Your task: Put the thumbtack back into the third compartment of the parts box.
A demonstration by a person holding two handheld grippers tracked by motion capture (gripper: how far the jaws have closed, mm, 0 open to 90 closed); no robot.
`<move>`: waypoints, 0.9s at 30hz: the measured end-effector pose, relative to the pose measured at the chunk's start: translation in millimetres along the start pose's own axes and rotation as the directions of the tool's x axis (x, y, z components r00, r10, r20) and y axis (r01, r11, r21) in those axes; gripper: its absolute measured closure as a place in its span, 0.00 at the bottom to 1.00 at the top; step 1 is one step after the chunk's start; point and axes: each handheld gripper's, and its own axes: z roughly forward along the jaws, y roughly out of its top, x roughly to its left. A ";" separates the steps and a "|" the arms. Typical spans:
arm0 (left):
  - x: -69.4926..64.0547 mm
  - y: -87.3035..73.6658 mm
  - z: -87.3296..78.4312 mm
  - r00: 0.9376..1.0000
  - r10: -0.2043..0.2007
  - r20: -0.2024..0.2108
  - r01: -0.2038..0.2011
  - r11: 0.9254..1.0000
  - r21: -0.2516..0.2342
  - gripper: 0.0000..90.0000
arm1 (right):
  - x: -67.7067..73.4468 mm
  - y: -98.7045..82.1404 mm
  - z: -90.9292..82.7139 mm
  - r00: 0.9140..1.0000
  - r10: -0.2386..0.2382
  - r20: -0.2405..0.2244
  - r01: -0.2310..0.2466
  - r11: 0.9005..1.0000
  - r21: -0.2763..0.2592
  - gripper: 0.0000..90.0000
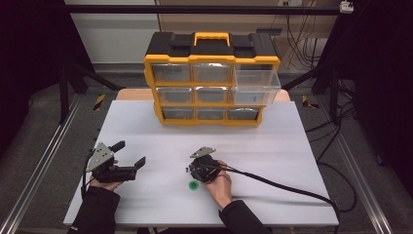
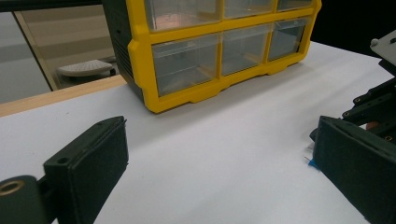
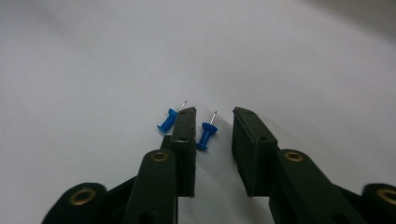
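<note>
The right gripper (image 3: 214,122) points down at the white table (image 1: 292,146). Its jaws stand narrow, with one blue push pin (image 3: 206,134) lying on the table between them, not pinched yet. A second blue push pin (image 3: 166,121) lies just outside one jaw. The left gripper (image 2: 219,163) stands wide open with nothing in it, facing the yellow drawer cabinet (image 2: 187,98)

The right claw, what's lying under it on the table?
Between the right claw's jaws lies a blue pushpin on the white table, not yet pinched. A second blue pushpin lies just outside the left-hand jaw, which hides part of it.
</note>
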 end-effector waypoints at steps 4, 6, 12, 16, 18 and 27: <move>0.1 0.0 -0.1 1.000 0.000 0.000 0.000 1.000 0.001 0.03 | -0.6 0.1 0.1 1.000 0.005 -0.007 -0.005 1.000 0.006 0.83; 0.2 0.1 -0.2 1.000 -0.001 -0.001 0.001 1.000 0.000 0.03 | -0.8 0.2 0.2 1.000 0.005 -0.004 -0.005 1.000 0.006 0.85; 0.2 0.1 -0.2 1.000 0.000 -0.001 0.000 1.000 0.000 0.03 | -1.6 0.7 0.7 1.000 0.007 -0.005 -0.007 1.000 0.004 0.88; 0.3 0.1 -0.3 1.000 0.000 -0.001 0.000 1.000 0.000 0.03 | -1.5 0.8 1.8 1.000 0.017 -0.014 -0.017 1.000 -0.005 0.83; 0.3 0.0 -0.2 1.000 0.000 -0.001 0.000 1.000 0.000 0.03 | -1.2 0.5 2.5 1.000 0.020 -0.015 -0.021 1.000 -0.010 0.84; 0.3 0.1 -0.3 1.000 0.001 -0.002 -0.001 1.000 0.000 0.03 | 0.0 -0.3 2.1 1.000 0.011 -0.001 -0.011 1.000 -0.009 0.93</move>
